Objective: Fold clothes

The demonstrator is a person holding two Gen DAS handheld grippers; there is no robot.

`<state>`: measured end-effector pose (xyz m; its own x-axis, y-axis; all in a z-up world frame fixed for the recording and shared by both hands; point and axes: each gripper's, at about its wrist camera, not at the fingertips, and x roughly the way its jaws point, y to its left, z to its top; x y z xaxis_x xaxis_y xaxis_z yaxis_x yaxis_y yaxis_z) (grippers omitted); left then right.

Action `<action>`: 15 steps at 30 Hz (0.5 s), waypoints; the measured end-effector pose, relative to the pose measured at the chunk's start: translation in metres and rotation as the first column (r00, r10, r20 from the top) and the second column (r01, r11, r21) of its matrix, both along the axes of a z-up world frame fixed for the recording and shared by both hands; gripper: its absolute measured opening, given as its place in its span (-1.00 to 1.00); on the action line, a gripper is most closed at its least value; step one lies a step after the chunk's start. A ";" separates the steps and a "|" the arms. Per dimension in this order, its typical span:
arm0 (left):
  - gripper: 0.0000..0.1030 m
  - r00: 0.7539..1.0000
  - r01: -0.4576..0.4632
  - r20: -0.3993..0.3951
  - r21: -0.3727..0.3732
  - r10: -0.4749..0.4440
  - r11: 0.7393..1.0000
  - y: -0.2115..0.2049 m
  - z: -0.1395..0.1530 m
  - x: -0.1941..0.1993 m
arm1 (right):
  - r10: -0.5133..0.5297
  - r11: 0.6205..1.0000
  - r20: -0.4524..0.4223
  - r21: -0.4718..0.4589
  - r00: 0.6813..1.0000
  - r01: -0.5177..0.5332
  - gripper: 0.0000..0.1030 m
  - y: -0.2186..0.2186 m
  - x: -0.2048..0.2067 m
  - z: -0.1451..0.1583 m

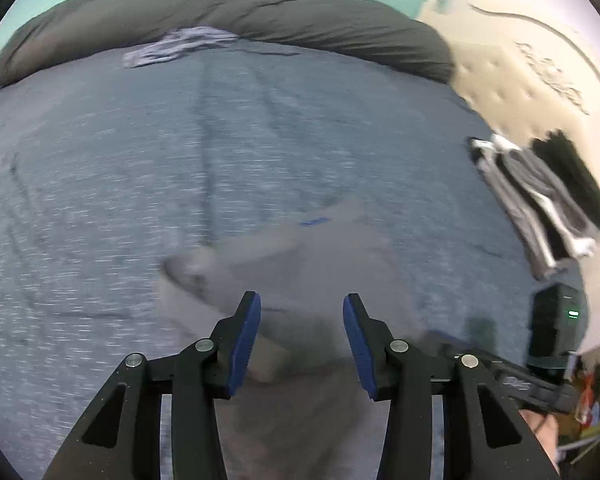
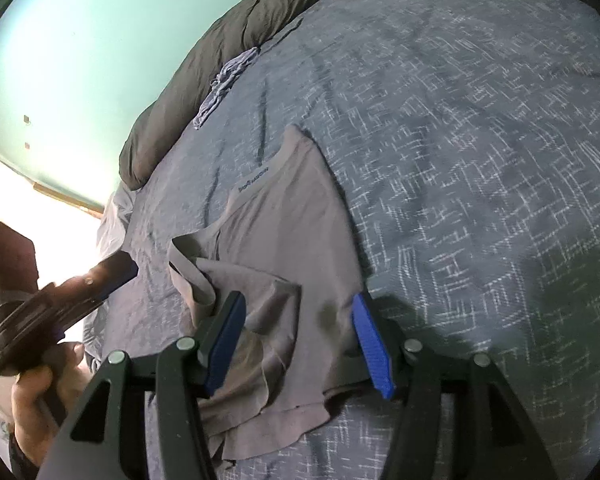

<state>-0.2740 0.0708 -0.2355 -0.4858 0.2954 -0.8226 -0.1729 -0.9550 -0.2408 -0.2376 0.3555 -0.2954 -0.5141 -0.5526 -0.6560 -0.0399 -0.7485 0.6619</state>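
Grey shirt — one — lies on the bed; left gripper and right gripper both gape, empty.

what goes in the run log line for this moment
task: fold clothes | left gripper: open, empty | right gripper: open, over grey shirt | shirt: partly folded on blue bedspread

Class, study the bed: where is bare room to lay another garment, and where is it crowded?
Free: blue bedspread right of the grey shirt, and between it and the dark duvet. Crowded: around the open right gripper, and the bed's edge with striped clothes.
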 end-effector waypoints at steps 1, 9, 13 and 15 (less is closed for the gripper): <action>-0.09 1.000 -0.010 0.004 -0.014 0.010 1.000 -0.006 -0.003 -0.002 | 0.005 1.000 0.002 0.006 1.000 -0.005 0.10 -0.003 -0.001 0.000; -0.09 0.998 0.044 0.049 -0.077 -0.041 0.996 -0.001 -0.025 0.009 | 0.040 0.998 0.022 0.057 0.999 -0.041 0.10 -0.033 -0.010 -0.005; -0.09 0.996 0.081 0.058 -0.134 -0.074 0.988 0.011 -0.039 0.013 | 0.033 0.996 0.034 0.083 0.999 -0.035 0.10 -0.034 -0.010 -0.009; -0.09 0.994 0.097 0.065 -0.153 -0.088 0.983 0.016 -0.045 0.014 | 0.031 0.995 0.036 0.091 0.999 -0.035 0.10 -0.034 -0.008 -0.009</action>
<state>-0.2603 0.0867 -0.2807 -0.4124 0.2028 -0.8881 -0.2522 -0.9622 -0.1026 -0.2461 0.3212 -0.3049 -0.4728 -0.5054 -0.7218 -0.0357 -0.8075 0.5888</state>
